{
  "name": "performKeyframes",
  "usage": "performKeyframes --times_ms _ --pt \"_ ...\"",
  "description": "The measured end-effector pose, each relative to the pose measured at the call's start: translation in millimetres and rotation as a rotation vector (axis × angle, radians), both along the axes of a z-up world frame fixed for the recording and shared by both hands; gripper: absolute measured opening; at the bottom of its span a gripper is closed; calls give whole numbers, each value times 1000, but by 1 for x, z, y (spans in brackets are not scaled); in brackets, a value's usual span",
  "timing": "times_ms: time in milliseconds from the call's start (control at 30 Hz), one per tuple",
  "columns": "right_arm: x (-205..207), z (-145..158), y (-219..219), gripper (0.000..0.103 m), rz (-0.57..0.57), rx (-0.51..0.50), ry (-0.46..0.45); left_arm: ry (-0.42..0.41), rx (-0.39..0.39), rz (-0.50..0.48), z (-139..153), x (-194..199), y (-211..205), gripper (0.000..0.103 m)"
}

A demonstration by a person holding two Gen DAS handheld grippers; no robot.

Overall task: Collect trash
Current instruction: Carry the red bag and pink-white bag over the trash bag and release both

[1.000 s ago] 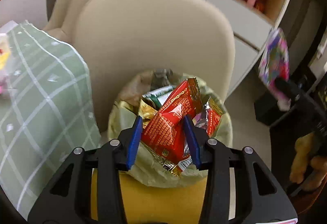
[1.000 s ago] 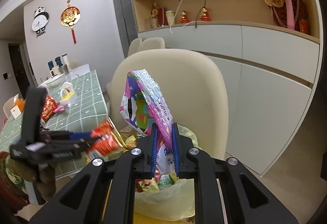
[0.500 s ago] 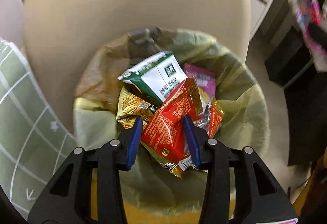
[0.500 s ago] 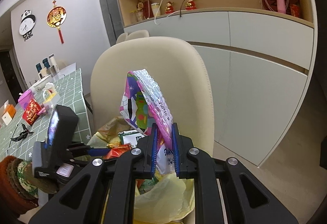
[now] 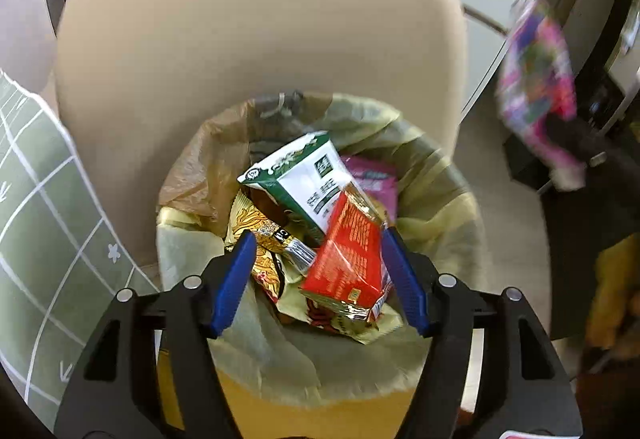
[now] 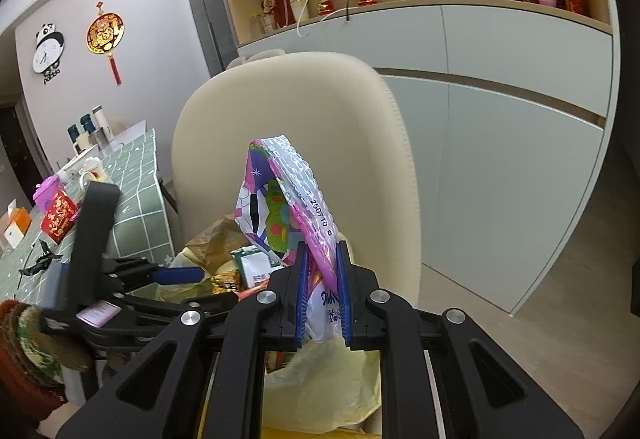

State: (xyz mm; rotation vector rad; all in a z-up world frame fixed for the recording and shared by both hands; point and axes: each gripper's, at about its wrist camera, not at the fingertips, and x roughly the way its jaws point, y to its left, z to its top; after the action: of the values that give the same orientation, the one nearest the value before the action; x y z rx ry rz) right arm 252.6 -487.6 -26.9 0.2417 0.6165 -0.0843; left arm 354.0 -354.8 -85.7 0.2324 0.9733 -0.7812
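Left hand-held gripper [image 5: 316,279] opening over yellow-lined trash bin [image 5: 436,223], dropping crinkly red snack wrapper [image 5: 348,263]; right hand-held gripper [image 6: 323,303] pinching pink-and-purple foil packet [image 6: 280,207], probably next to drop.

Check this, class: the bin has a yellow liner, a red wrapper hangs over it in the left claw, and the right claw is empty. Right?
Not quite. The right claw is shut on a pink packet, as the right wrist view shows. The rest stands: the bin has a yellow liner, and the red wrapper is between the opening jaws of the left claw.
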Motion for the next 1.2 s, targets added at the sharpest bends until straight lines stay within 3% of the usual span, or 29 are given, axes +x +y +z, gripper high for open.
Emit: performKeyframes --times_ms 167,267,433,567,767,900,1200 --pt "15 -15 17 14 73 47 31 -49 -118 142 35 -12 44 62" --pt "38 -37 38 14 136 45 106 -61 -154 218 41 -17 74 62" --pt "80 -86 65 14 203 67 297 -17 -185 258 33 -35 110 62" --pt "90 -103 93 14 277 0 365 -18 -193 275 35 -49 129 62" --pt "91 -98 101 15 248 -29 345 -20 -203 284 41 -54 144 62" --pt "81 -91 107 31 233 -55 308 -20 -211 286 42 -58 146 62" --pt "49 -56 96 48 173 -85 215 -93 -208 297 59 -74 158 62"
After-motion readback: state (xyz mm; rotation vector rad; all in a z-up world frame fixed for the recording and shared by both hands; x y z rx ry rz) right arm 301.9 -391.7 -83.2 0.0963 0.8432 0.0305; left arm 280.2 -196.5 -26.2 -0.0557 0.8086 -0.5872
